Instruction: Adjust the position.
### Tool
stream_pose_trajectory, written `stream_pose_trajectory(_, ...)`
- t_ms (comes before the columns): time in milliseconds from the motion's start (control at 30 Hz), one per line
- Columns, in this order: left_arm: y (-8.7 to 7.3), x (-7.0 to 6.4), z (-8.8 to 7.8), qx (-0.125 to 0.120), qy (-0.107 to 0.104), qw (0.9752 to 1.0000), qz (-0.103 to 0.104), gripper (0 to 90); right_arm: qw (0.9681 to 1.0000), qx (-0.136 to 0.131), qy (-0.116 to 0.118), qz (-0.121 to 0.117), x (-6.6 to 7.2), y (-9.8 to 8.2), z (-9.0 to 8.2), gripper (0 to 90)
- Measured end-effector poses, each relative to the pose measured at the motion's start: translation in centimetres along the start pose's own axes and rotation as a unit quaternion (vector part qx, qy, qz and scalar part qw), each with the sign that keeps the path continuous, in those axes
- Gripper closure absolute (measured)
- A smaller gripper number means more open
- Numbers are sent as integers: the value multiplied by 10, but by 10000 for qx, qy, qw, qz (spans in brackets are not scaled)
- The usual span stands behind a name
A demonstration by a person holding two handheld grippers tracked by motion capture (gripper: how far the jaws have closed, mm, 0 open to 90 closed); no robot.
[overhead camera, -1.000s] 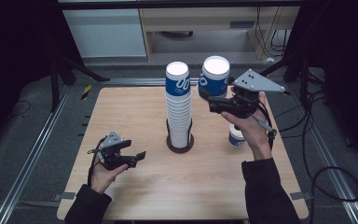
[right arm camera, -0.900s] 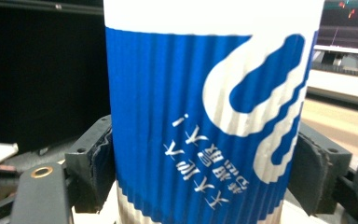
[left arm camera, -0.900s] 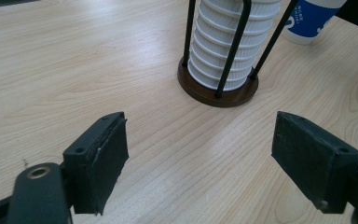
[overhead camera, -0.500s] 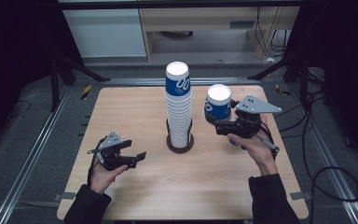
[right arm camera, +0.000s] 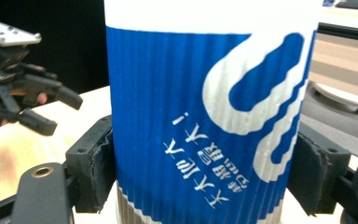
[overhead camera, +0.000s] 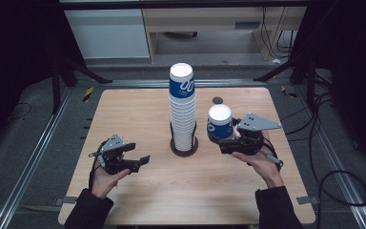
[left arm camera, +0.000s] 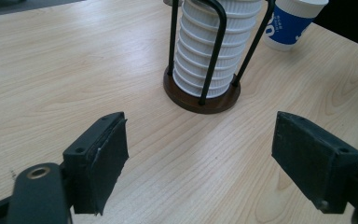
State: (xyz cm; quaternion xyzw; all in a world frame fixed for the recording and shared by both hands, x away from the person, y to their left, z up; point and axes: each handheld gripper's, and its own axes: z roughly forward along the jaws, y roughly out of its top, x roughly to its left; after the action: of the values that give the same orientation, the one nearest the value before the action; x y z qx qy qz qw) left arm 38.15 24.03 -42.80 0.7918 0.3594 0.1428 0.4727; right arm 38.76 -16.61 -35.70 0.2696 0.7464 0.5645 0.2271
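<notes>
A tall stack of blue-and-white ribbed paper cups (overhead camera: 182,109) stands in a black wire holder with a round brown base (overhead camera: 184,148) at the table's middle. Right of it my right gripper (overhead camera: 224,142) is shut on one such cup (overhead camera: 219,123), low over the wood. In the right gripper view both pads press the cup's (right arm camera: 205,121) sides. The left gripper view has that cup (left arm camera: 291,23) beyond the stack (left arm camera: 214,46); whether it touches the table I cannot tell. My left gripper (overhead camera: 137,153) stands open at the front left, nothing between its pads (left arm camera: 102,158).
A small dark disc (overhead camera: 217,100) lies on the wooden table (overhead camera: 133,109) behind the held cup. Cables trail past the right edge. Metal rails run along both sides of the table. The other hand's gripper (right arm camera: 59,114) shows far off in the right gripper view.
My right gripper has come down with the cup from beside the stack's top to near the tabletop. The left gripper has stayed where it was.
</notes>
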Motion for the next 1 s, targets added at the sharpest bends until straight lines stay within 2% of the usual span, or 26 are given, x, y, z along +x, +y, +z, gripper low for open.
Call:
stream_pose_trajectory(333, 3, -5, -1, 7, -125, 9999, 35, 174, 9991, 226, 353, -92, 11, -19, 8, 213)
stream_pose_trajectory(533, 4, -8, -1, 48, -198, 9998, 83, 172, 9968, 531, 549, -240, 19, -29, 21, 211)
stream_pose_trajectory(633, 6, -11, -1, 52, -260, 9996, 139, 172, 9954, 567, 703, -317, 26, -33, 27, 212)
stream_pose_trajectory(700, 7, -12, -1, 59, -280, 9995, 157, 172, 9952, 582, 726, -320, 26, -34, 28, 212)
stream_pose_trajectory(1000, 9, -18, -1, 80, -433, 9987, 255, 171, 9881, 994, 1067, -488, 39, -49, 47, 212)
